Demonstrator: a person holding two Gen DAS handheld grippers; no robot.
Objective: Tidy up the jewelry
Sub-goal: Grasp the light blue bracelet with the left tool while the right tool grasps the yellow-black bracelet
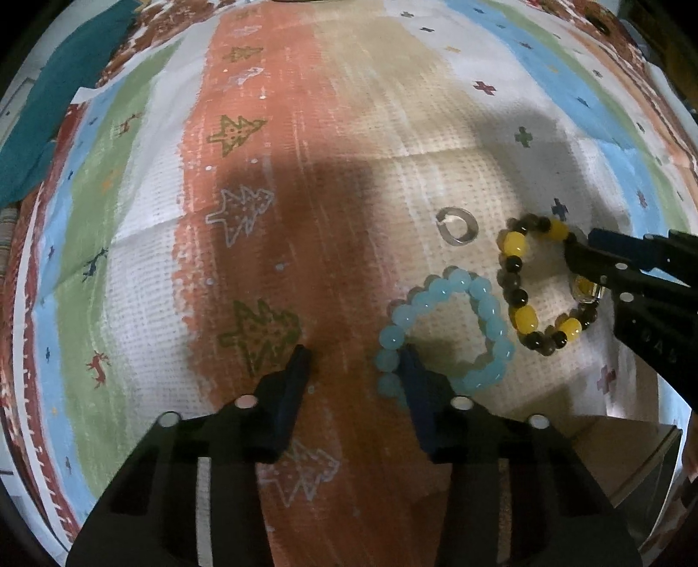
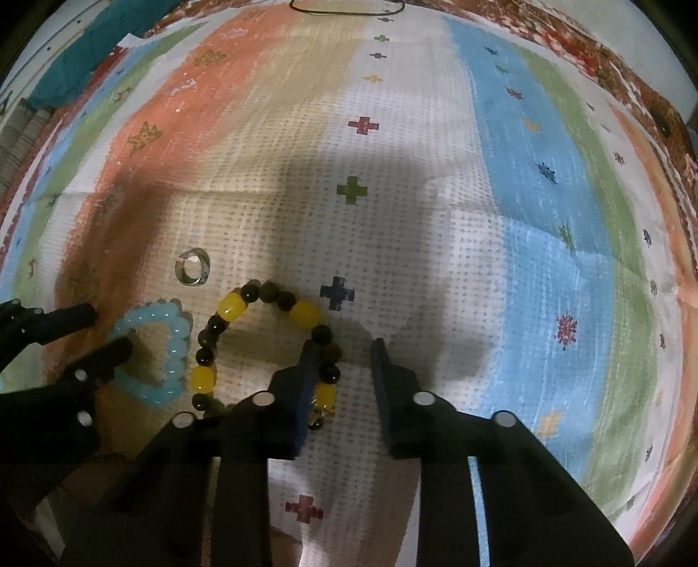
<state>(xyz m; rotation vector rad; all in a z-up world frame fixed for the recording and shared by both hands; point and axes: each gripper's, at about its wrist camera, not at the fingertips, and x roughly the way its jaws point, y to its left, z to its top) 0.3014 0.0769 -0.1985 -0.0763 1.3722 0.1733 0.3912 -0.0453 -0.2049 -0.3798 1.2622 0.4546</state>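
Note:
On the patterned cloth (image 1: 349,131) lie a light blue bead bracelet (image 1: 484,301) (image 2: 176,344), a yellow-and-dark bead bracelet (image 1: 514,244) (image 2: 231,305) and a silver ring (image 1: 473,227) (image 2: 204,266). My left gripper (image 1: 355,362) (image 2: 104,331) points down at the cloth. One finger stands inside the blue loop, the other outside, with the loop's left strand between them and a gap on the far side. My right gripper (image 2: 344,353) (image 1: 593,279) straddles the right strand of the yellow bracelet the same way. Its outer finger stands clear of the beads.
A teal cloth (image 1: 52,87) (image 2: 70,74) lies at the far left corner. A black cord loop (image 2: 344,11) rests at the far edge. A tan box-like thing (image 1: 610,458) sits near me between the two grippers. The cloth to the right holds only printed crosses.

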